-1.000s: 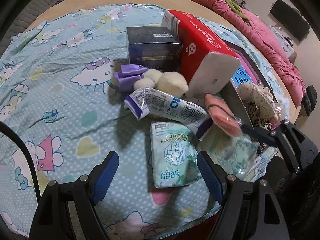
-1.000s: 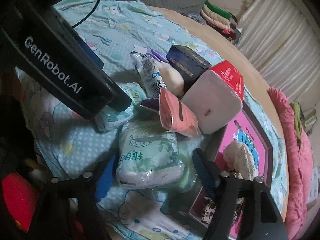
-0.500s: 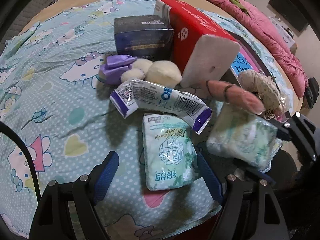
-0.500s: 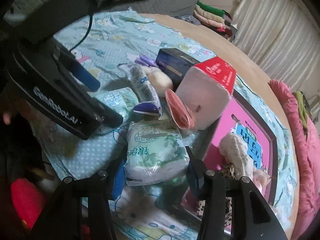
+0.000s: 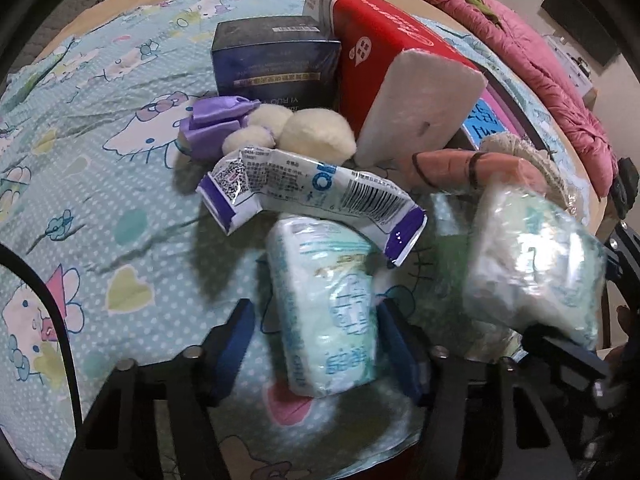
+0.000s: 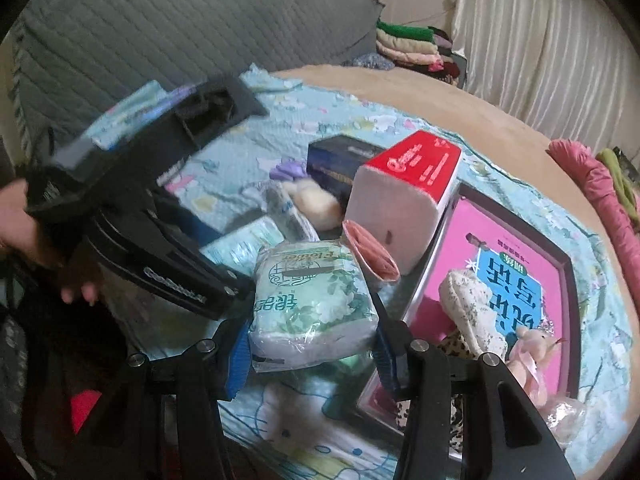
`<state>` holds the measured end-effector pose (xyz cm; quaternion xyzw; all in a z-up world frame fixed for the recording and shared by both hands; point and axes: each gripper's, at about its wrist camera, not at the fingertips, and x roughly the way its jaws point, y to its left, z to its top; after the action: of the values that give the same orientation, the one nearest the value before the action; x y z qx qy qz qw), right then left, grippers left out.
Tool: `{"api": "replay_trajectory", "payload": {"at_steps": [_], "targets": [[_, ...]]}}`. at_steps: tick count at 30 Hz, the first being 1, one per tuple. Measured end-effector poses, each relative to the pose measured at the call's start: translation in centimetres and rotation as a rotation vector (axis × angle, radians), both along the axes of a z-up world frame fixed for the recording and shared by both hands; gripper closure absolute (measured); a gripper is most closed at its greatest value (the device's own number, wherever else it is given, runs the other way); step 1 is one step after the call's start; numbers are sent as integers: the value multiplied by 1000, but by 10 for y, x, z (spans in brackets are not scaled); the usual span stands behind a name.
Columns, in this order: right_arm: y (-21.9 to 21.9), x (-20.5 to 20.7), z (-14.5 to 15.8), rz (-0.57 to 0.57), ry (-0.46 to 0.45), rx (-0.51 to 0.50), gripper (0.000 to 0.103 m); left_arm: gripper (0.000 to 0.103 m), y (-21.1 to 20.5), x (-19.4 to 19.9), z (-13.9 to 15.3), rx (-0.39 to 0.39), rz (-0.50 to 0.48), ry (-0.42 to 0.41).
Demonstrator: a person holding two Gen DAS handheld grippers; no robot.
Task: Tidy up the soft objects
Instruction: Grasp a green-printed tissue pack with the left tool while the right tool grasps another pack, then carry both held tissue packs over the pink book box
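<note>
Two tissue packs in hand above the bed
Right claw [image 6: 312, 348] pinches one soft, light tissue pack [image 6: 312, 300] by its sides; left claw [image 5: 316, 336] straddles another pack [image 5: 328, 312], seemingly gripping; slippery film wrap.

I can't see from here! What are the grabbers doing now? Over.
Right hand-held gripper shut on green tissue pack, lifted. Left hand-held gripper open around second tissue pack.

Glossy crinkled plastic wrap on the green tissue pack [image 6: 312, 312], soft printed cotton bedsheet [image 5: 92, 184], fuzzy cream plush balls [image 5: 316, 136], shiny red paper-towel wrapper [image 5: 384, 52], matt black plastic fingers [image 6: 236, 352]
</note>
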<state>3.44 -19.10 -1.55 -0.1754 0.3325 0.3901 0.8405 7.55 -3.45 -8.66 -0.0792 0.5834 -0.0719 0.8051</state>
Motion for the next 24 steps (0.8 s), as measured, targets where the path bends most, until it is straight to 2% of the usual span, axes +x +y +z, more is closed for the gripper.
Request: {"api": "replay_trajectory", "payload": {"at_steps": [2, 8, 16, 24], "targets": [[-5, 1, 6, 0, 6, 47, 51, 59, 0, 0, 0, -19, -4, -2], [-8, -6, 15, 6, 11, 104, 50, 67, 3, -4, 4, -52, 6, -11], [-9, -11, 23, 8, 2, 145, 51, 67, 11, -22, 22, -64, 9, -33], [-21, -4, 30, -74, 1, 179, 51, 67, 11, -34, 46, -54, 3, -77]]}}
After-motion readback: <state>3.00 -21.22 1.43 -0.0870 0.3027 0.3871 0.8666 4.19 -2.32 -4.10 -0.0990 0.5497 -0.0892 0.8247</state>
